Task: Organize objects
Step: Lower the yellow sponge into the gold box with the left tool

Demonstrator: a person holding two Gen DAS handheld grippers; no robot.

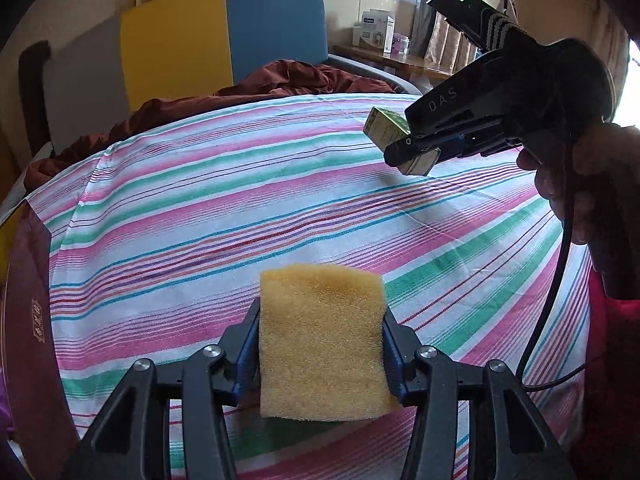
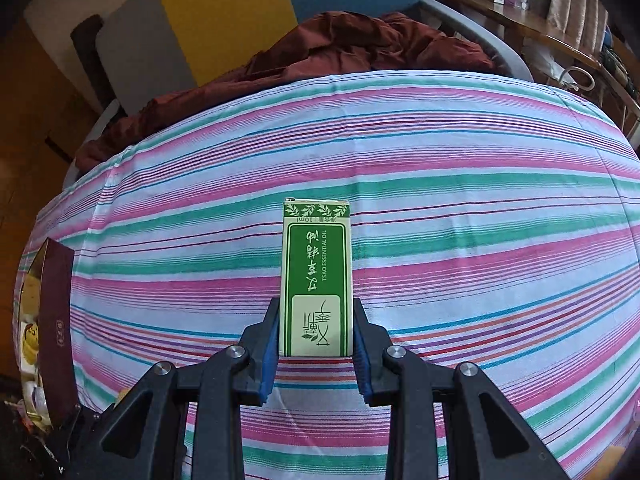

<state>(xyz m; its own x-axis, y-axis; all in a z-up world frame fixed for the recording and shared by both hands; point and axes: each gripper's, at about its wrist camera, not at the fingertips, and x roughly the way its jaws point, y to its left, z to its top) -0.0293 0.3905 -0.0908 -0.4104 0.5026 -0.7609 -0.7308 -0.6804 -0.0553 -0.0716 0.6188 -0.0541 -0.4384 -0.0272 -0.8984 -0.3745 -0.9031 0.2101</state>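
Note:
A yellow sponge [image 1: 322, 340] is pinched between the blue pads of my left gripper [image 1: 322, 320], held above the striped cloth [image 1: 280, 200]. In the right wrist view a small green and cream essential-oil box [image 2: 316, 280] stands upside down between the blue pads of my right gripper [image 2: 316, 332], which is shut on it. The left wrist view also shows that right gripper [image 1: 416, 152] at the upper right, hovering over the cloth with the oil box [image 1: 388, 128] in its jaws and a person's hand [image 1: 560, 184] on its handle.
A dark maroon box [image 1: 28, 320] stands open at the left edge of the cloth, with small items inside [image 2: 30, 340]. A brown blanket [image 2: 360, 48] lies beyond the cloth's far edge, before a yellow and blue chair back [image 1: 224, 32]. A wooden shelf [image 2: 540, 24] is at the right.

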